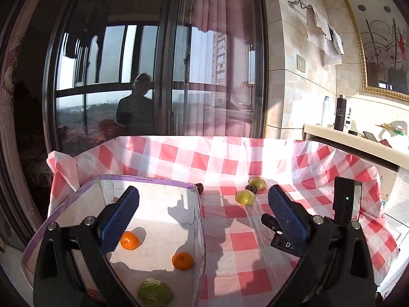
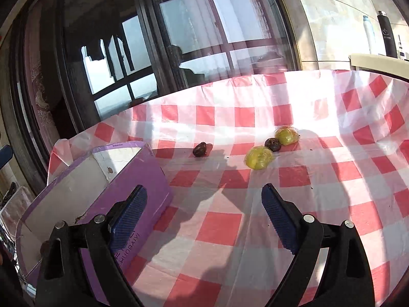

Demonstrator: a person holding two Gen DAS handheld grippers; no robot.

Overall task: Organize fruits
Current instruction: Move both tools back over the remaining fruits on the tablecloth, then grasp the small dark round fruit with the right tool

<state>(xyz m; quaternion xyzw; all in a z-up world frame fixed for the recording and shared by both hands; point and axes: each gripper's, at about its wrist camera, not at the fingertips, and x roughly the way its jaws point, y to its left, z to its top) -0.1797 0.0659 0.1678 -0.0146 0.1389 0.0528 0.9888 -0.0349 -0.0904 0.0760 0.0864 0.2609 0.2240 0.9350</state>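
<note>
Left gripper [image 1: 203, 199] hanging spread and empty over the purple-edged white cardboard box [image 1: 163, 186]; two small orange tangerines [image 1: 182, 261] lying inside. Right gripper [image 2: 204, 199] gaping empty above the red-and-white checked tablecloth [image 2: 222, 227].

Green fruit [image 1: 155, 292] partly behind left gripper [image 1: 203, 204]

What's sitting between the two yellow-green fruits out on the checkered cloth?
A small dark fruit sits between the yellow-green fruits, touching the farther one, clearest in the right wrist view.
</note>
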